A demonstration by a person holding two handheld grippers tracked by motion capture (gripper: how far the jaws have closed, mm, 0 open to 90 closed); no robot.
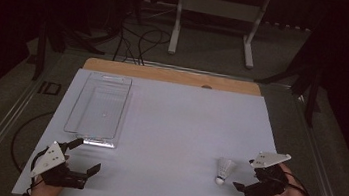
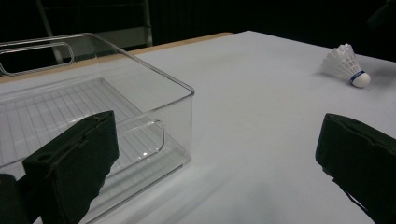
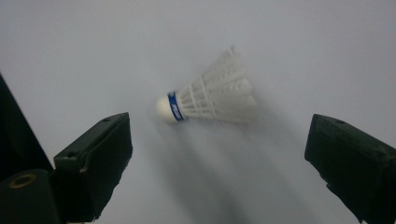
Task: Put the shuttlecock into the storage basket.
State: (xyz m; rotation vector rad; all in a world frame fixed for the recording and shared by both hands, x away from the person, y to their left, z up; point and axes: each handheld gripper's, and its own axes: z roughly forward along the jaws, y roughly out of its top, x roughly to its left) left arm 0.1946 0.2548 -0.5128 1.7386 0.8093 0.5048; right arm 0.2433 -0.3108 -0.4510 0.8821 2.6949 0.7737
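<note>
Two grippers were seen in the high view: the left gripper (image 1: 86, 155) held spread near the bin (image 1: 97, 110), the right gripper (image 1: 248, 175) spread just right of the shuttlecock (image 1: 224, 170), which lay on the table (image 1: 174, 128) at near right, cork toward the near edge. Nothing had been grasped; pickup and, judging by the empty bin, placement remained.

From the left gripper view, the jaws were parted, the bin (image 2: 93, 107) close ahead, the shuttlecock (image 2: 346, 65) far right.

From the right gripper view, the shuttlecock (image 3: 210, 95) was framed between released jaws, untouched, its long axis crosswise, cork left.

Left tool (image 1: 86, 155) (jaws wide), right tool (image 1: 246, 176) gaping too
</note>
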